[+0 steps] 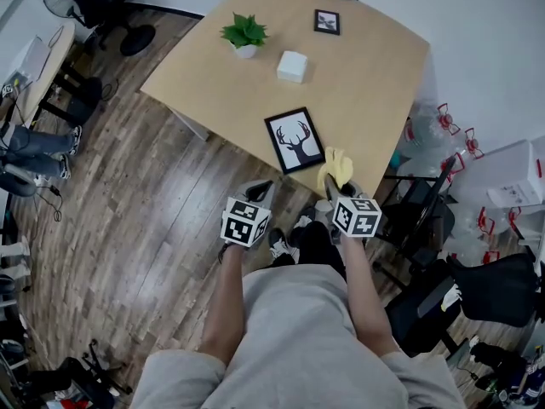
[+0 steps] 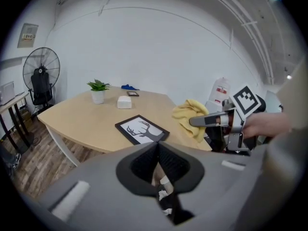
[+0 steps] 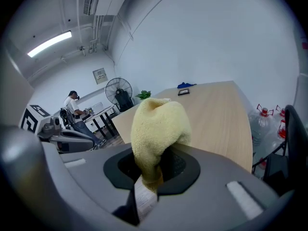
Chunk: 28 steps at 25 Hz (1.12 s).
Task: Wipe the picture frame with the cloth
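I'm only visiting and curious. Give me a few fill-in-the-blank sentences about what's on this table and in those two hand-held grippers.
1. The right gripper has its jaws shut on a ___ cloth.
2. The table holds ___ picture frames: a large deer frame and a small frame.
3. The box beside the potted plant is ___.
4. The left gripper holds ___.

Missing words: yellow; two; white; nothing.
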Available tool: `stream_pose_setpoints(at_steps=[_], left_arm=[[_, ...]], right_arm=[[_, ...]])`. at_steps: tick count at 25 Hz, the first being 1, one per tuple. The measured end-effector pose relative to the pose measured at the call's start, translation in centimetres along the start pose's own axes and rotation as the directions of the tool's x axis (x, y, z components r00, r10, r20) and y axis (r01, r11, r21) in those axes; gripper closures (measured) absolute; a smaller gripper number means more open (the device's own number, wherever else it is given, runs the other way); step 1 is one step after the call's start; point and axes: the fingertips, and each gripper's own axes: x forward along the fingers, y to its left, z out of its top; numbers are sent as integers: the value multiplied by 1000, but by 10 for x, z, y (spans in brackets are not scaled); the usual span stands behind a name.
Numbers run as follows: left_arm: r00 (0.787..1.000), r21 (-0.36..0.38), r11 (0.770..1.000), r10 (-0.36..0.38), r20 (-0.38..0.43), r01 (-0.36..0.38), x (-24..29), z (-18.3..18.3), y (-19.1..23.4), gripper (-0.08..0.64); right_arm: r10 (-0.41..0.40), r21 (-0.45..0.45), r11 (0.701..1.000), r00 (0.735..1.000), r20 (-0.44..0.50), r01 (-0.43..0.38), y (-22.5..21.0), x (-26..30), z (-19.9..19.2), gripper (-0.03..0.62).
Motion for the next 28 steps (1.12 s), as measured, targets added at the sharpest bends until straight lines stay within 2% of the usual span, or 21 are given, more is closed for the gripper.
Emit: stream_pose_setpoints(at_steps=[4, 8, 16, 22, 28], left_arm=[[1000, -14, 1000, -14, 13, 15, 4, 1, -6, 508], [999, 27, 998, -51, 10, 50, 7, 9, -15, 508], [999, 7, 1000, -27, 31, 27, 4, 12, -7, 508], [1000, 29, 999, -22, 19, 21, 3, 5, -12, 508], [1000, 32, 999, 11, 22, -12, 2, 9, -6, 508]], right_arm=[[-23, -22, 1000, 999, -37, 22, -1, -7, -13, 538], [-76, -59, 996, 995, -69, 72, -2, -9, -15, 538], [-61, -83, 995, 995, -73, 55, 9, -2, -12, 540], [-47, -96, 995, 993, -107, 37, 17, 0, -21, 540], [-46, -73, 997, 993, -108, 38, 14, 0, -19, 548]])
